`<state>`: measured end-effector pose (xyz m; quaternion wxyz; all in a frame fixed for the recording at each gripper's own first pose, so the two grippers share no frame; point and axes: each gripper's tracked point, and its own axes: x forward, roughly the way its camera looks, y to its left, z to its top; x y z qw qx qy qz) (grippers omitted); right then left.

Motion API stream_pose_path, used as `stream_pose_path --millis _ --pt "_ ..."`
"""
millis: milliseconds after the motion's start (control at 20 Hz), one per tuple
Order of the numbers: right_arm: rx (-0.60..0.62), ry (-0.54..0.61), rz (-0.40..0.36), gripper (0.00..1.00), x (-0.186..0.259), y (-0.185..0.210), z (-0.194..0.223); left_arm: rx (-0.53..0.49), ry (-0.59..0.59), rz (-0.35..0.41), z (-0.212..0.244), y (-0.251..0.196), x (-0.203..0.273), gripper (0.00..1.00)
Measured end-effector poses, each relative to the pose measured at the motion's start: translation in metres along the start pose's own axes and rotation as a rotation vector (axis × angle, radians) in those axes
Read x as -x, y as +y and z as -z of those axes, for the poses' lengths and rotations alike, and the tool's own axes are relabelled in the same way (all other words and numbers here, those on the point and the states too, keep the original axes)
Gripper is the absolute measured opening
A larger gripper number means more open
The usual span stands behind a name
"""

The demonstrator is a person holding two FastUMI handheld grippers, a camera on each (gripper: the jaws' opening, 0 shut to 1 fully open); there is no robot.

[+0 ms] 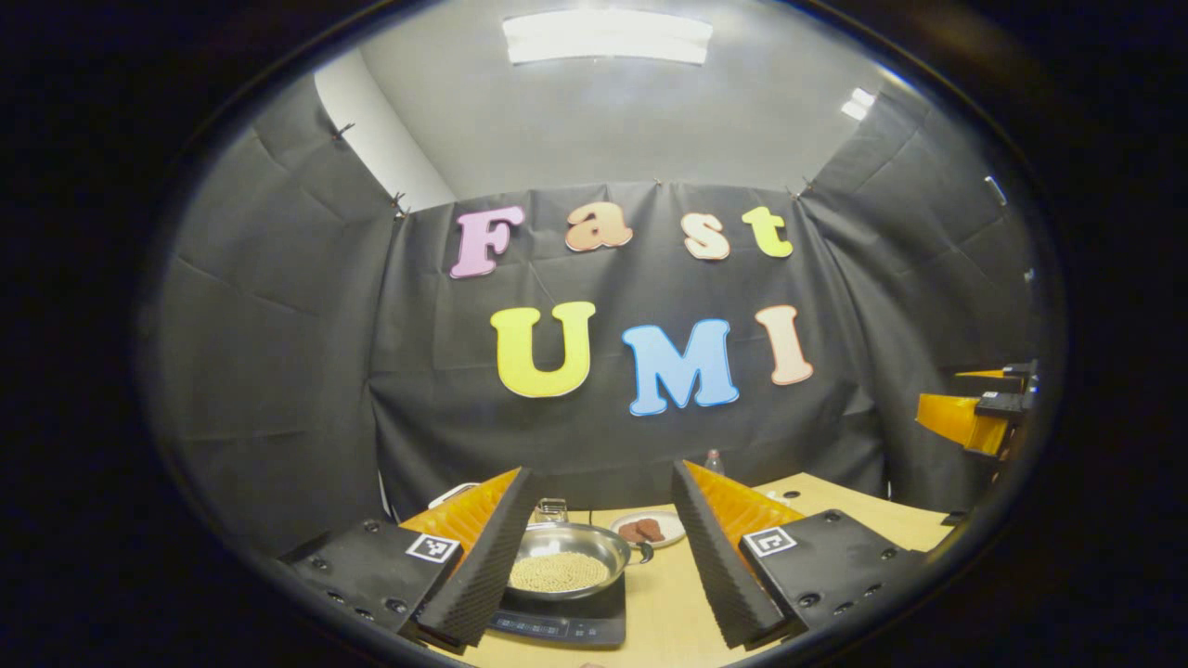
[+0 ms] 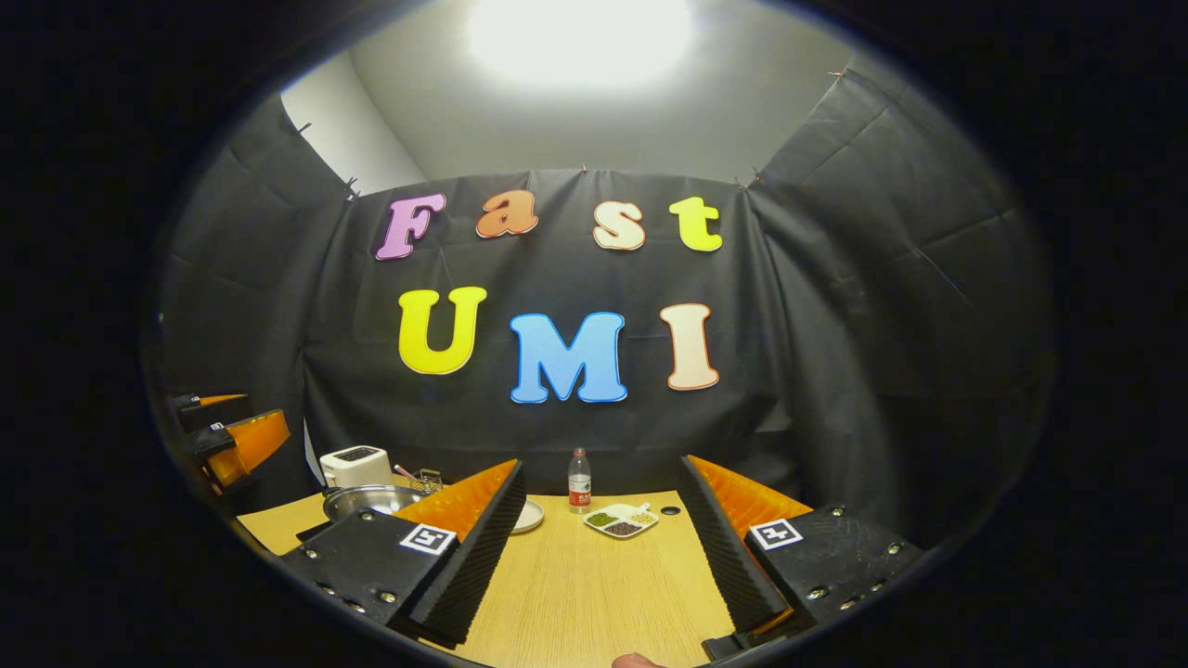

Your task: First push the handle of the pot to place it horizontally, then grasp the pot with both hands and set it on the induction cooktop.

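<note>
A pot [image 1: 566,559] of small pale beads sits on the induction cooktop [image 1: 563,620] near the counter's [image 1: 668,603] front left edge, its short handle [image 1: 641,553] pointing sideways. Both the left gripper [image 1: 594,557] and right gripper [image 2: 599,547] hang clear with jaws released, grasping nothing. By all appearances the placing is done, with only withdrawal left.

Pot [image 1: 568,549]: shiny polished metal.
Induction cooktop [image 1: 566,620]: glossy dark top.
Table [image 2: 594,594]: pale wood grain, matt.
Bottle [image 2: 579,481]: clear plastic.
Gripper pads [image 1: 483,568]: ribbed, matt.
Booth wall [image 2: 835,353]: matt creased cloth.
</note>
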<state>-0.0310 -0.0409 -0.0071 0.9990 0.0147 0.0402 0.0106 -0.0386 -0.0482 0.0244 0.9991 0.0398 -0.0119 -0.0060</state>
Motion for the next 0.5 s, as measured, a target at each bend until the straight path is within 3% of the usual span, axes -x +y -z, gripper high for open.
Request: stream_pose_path --millis 100,150,500 --pt "0.003 0.004 0.001 0.99 -0.0004 -0.0005 0.0012 -0.001 0.003 -0.002 0.0008 -0.0006 -0.0002 0.95" --pt "0.002 0.006 -0.001 0.99 -0.0014 0.0004 0.0014 0.001 0.007 0.001 0.0035 -0.001 -0.0013 1.0" --pt "0.001 0.002 0.011 0.99 -0.0034 -0.0035 -0.0012 -0.001 -0.001 0.002 -0.0014 -0.0021 -0.0066 0.95"
